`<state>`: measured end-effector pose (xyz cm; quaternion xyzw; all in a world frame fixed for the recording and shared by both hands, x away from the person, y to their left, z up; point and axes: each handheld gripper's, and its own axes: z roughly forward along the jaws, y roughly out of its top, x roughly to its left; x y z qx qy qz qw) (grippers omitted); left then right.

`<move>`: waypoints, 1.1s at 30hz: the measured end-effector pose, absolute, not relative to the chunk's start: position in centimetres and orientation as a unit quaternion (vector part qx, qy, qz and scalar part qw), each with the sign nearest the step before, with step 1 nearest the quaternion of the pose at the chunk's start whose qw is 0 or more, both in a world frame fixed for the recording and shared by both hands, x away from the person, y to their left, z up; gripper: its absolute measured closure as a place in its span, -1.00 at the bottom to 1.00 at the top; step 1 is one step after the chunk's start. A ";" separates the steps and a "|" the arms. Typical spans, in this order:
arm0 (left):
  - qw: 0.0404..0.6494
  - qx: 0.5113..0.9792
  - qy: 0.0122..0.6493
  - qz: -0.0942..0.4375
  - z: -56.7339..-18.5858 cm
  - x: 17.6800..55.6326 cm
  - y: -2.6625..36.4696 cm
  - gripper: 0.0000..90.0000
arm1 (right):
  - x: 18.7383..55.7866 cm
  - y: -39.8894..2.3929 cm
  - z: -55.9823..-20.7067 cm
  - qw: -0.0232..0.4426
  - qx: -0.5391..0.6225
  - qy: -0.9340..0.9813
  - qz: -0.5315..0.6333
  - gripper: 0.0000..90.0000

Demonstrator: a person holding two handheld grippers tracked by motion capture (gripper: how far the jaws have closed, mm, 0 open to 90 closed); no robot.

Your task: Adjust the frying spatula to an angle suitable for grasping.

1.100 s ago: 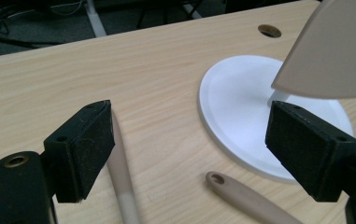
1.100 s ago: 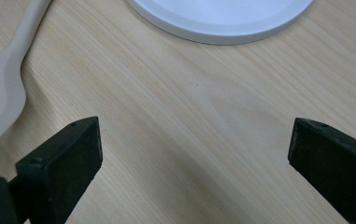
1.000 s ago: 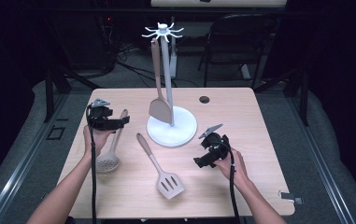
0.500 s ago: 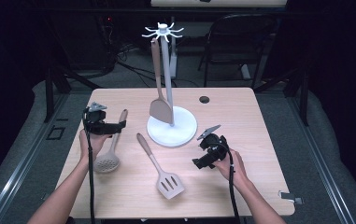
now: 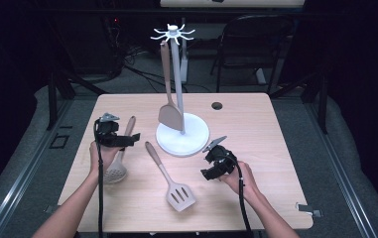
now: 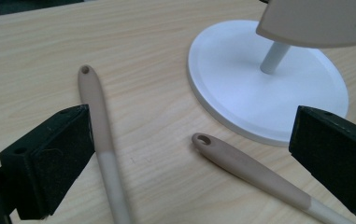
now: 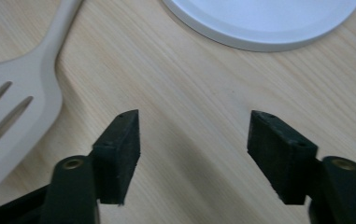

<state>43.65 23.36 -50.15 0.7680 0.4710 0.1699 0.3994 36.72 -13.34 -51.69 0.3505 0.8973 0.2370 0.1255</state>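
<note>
Left tool (image 5: 133, 138) jaws just opened wide, nothing held, right tool (image 7: 194, 158) jaws just narrowed, still apart, empty

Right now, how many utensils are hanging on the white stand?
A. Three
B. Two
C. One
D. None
C: in the high view a single solid spatula hangs from a top hook of the white stand, while the slotted spatula and the skimmer spoon lie flat on the table.
</note>
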 end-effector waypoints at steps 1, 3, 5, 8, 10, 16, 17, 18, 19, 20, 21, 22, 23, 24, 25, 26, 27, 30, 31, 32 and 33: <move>0.395 0.771 0.471 0.169 -50.2 43.6 23.2 -1.00 | 36.7 -13.2 -51.7 0.124 0.349 0.898 0.237 -0.04; 0.394 0.773 0.469 0.166 -50.3 43.5 23.0 -1.00 | 36.4 -12.8 -51.7 0.116 0.345 0.900 0.241 0.29; 0.391 0.776 0.468 0.161 -50.4 43.4 22.9 -1.00 | 36.1 -12.6 -51.5 0.111 0.334 0.903 0.247 0.60; 0.391 0.773 0.473 0.161 -50.4 43.4 22.9 -1.00 | 35.5 -12.1 -51.0 0.098 0.322 0.901 0.272 0.93; 0.392 0.771 0.474 0.163 -50.5 43.5 22.9 -1.00 | 35.1 -11.7 -50.8 0.091 0.308 0.906 0.276 1.00; 0.387 0.776 0.471 0.160 -50.8 43.5 22.6 -1.00 | 33.7 -9.5 -50.8 0.057 0.265 0.923 0.272 1.00; 0.385 0.779 0.469 0.160 -50.8 43.5 22.6 -1.00 | 33.5 -9.2 -50.8 0.053 0.259 0.925 0.272 1.00; 0.385 0.779 0.468 0.161 -50.8 43.4 22.5 -1.00 | 33.2 -8.8 -50.8 0.048 0.254 0.926 0.276 1.00; 0.384 0.780 0.468 0.161 -50.9 43.4 22.4 -1.00 | 32.9 -8.4 -50.8 0.044 0.248 0.927 0.276 1.00; 0.384 0.780 0.468 0.161 -50.9 43.4 22.4 -1.00 | 32.6 -8.0 -50.8 0.040 0.237 0.931 0.273 1.00; 0.379 0.784 0.466 0.158 -50.9 43.4 22.4 -1.00 | 32.4 -7.8 -50.8 0.037 0.235 0.931 0.275 1.00; 0.379 0.785 0.464 0.159 -50.9 43.4 22.3 -1.00 | 32.2 -7.5 -50.8 0.034 0.232 0.933 0.273 1.00; 0.378 0.785 0.464 0.159 -50.9 43.4 22.3 -1.00 | 32.0 -7.2 -51.0 0.029 0.226 0.934 0.274 1.00; 0.378 0.784 0.465 0.159 -50.9 43.4 22.2 -1.00 | 31.9 -7.0 -51.0 0.029 0.223 0.936 0.273 1.00; 0.377 0.786 0.464 0.159 -51.0 43.4 22.2 -1.00 | 31.8 -6.8 -51.1 0.027 0.221 0.937 0.270 1.00; 0.377 0.786 0.464 0.158 -51.0 43.4 22.1 -1.00 | 31.7 -6.6 -51.3 0.022 0.217 0.940 0.263 1.00; 0.378 0.785 0.464 0.160 -51.0 43.4 22.1 -1.00 | 31.7 -6.5 -51.4 0.021 0.217 0.940 0.262 1.00; 0.375 0.788 0.463 0.155 -51.1 43.4 22.0 -1.00 | 31.7 -6.4 -51.8 0.015 0.215 0.942 0.257 1.00; 0.374 0.789 0.463 0.154 -51.1 43.4 22.0 -1.00 | 31.6 -6.3 -51.9 0.012 0.212 0.943 0.255 1.00; 0.375 0.788 0.463 0.154 -51.2 43.4 22.0 -1.00 | 31.6 -6.2 -51.9 0.016 0.205 0.947 0.247 1.00; 0.376 0.788 0.463 0.154 -51.2 43.4 22.0 -1.00 | 31.5 -6.1 -52.1 0.011 0.207 0.945 0.254 0.99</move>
